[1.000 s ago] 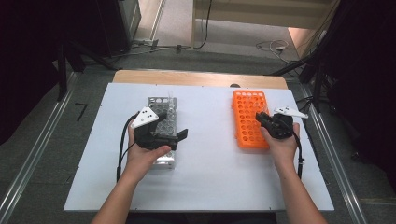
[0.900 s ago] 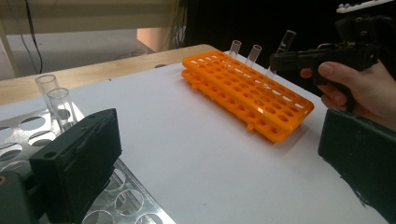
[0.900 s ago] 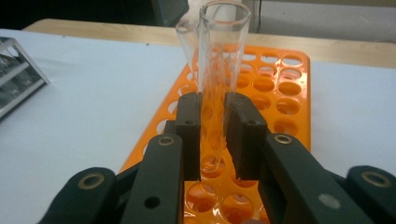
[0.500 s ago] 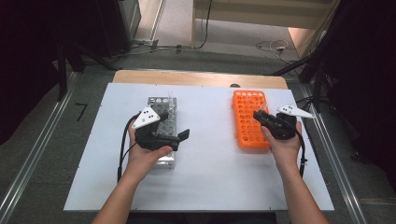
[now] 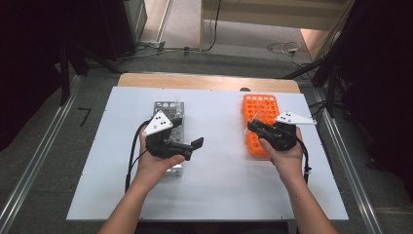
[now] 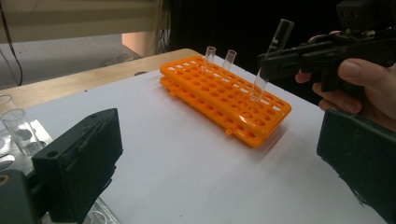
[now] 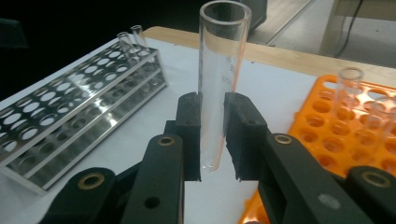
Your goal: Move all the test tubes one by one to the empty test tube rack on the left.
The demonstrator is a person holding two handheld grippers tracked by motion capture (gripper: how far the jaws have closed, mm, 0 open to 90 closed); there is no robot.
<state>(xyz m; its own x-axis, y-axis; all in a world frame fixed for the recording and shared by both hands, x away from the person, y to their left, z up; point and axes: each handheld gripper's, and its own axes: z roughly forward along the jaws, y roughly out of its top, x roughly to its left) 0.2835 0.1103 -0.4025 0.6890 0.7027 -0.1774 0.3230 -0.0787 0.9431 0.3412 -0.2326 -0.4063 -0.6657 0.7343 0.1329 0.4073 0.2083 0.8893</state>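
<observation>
1. A person's right gripper (image 5: 257, 127) holds a clear glass tube (image 7: 219, 88) upright, jaws clamped on its lower half, above the near end of the orange rack (image 5: 260, 109) at the counter's (image 5: 219, 185) right.
2. The left gripper (image 5: 195, 145), jaws wide and empty, rests over the metal rack (image 5: 168, 108) on the left.
3. Done well, the tube stays vertical and centred over one hole before lowering; its tip appears just above the rack.
</observation>
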